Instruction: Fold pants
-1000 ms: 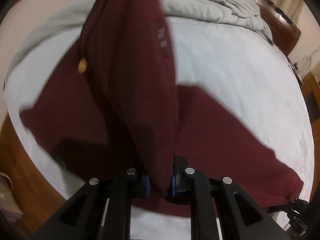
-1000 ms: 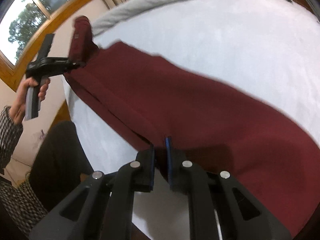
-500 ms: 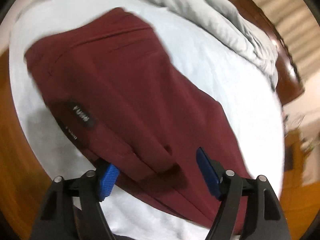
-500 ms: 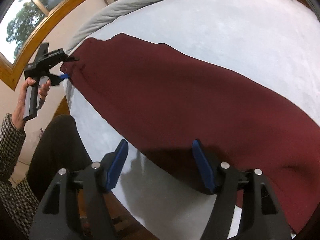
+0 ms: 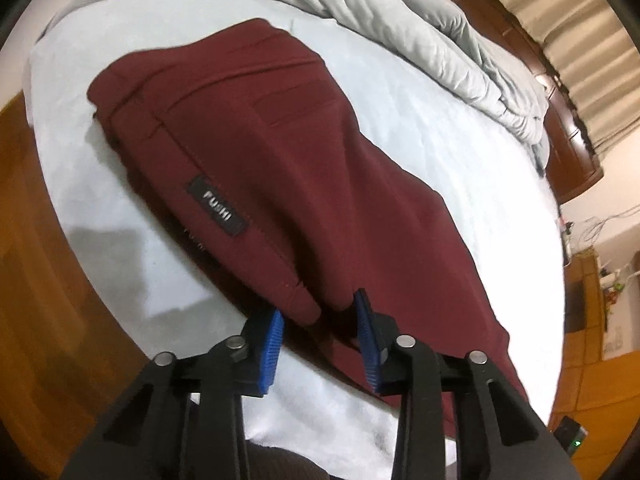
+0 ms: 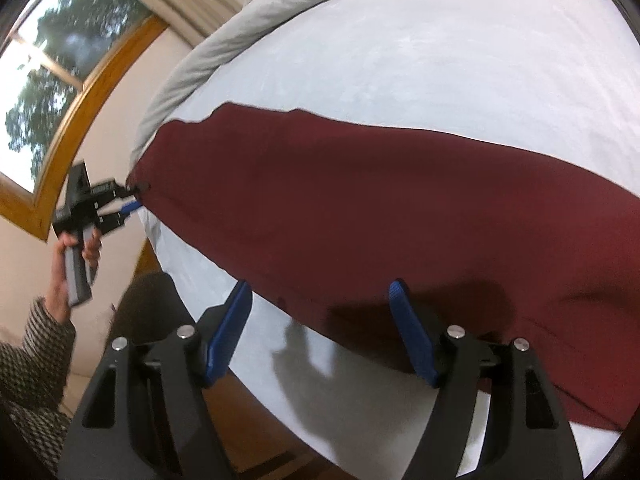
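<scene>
I am seeing the maroon pants [image 5: 304, 184] lying folded lengthwise on the white bed [image 5: 460, 152], their far-right end cut off. My left gripper [image 5: 320, 332] is narrowing around the waistband corner without visibly pinching it, while my right gripper [image 6: 320, 332] is spreading wide over the pants' near edge.

The dark maroon pants of smooth woven cloth [image 5: 304, 184] lie flat on the bed, folded lengthwise so one leg rests on the other. In the left wrist view the waistband end sits toward ten o'clock, with a stitched back pocket and a small black label with pale letters [image 5: 216, 212] on the near edge; the legs run off toward four o'clock. In the right wrist view the same pants [image 6: 360, 216] stretch as one long band from nine o'clock to four o'clock, their surface smooth, the near edge slightly shadowed.
</scene>
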`<state>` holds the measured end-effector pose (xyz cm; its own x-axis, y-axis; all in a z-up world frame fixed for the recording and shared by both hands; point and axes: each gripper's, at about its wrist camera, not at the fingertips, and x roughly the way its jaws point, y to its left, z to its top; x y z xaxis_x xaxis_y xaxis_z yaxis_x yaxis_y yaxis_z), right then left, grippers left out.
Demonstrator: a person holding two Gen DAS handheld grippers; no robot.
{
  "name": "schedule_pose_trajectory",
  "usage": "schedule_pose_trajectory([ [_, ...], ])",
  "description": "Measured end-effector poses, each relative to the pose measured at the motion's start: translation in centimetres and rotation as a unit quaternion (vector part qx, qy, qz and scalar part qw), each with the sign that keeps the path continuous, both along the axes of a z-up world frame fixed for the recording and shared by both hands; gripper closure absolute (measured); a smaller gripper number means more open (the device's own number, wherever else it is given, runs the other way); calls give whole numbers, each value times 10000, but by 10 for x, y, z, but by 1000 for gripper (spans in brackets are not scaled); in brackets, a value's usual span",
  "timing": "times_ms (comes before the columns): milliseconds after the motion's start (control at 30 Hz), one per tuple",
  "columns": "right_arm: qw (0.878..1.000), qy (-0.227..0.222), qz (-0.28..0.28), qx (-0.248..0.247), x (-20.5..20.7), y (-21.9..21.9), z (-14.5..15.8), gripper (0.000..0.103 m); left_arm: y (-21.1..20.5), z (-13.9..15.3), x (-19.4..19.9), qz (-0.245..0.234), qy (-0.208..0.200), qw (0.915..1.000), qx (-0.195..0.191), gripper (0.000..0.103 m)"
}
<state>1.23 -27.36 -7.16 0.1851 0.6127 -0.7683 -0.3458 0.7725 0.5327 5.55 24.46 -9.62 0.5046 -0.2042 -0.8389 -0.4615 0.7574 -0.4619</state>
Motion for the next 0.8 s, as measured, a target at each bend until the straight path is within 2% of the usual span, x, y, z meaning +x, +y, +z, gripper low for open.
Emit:
schedule_pose_trajectory([
  [67, 9999, 57, -119, 94, 2, -3, -1, 32, 10, -21, 7, 23, 131, 9999, -5, 73],
  [133, 9996, 141, -251, 81, 3, -5, -4, 32, 4, -32, 7, -156, 283, 9992, 222, 75],
  [233, 9989, 216, -379, 156, 4, -10, -2, 32, -7, -24, 11, -382, 346, 9969, 593, 73],
  [267, 9988, 207, -418, 156, 3, -12, 1, 32, -11, -19, 13, -456, 349, 9961, 668, 66],
  [300, 9986, 169, -496, 109, 1, -19, 6, 31, -16, -14, 15, -488, 336, 9956, 721, 50],
  [367, 9972, 164, -733, 58, -3, -37, 13, 30, -27, 2, 7, -330, 345, 9947, 913, 28],
  [433, 9940, 261, -1062, 21, -9, -57, 16, 26, -45, 19, -1, -378, 143, 9949, 927, 28],
  [567, 9836, 644, -1677, 129, -33, -104, 9, 26, -103, 31, -13, -970, -273, 9920, 755, 28],
  [700, 9705, 999, -2078, 703, -51, -130, -9, 24, -185, 21, 7, -1966, -477, 9768, 698, 28],
  [800, 9574, 1226, -2461, 884, -55, -149, -27, 24, -242, 5, 24, -2595, -530, 9619, 675, 28],
])
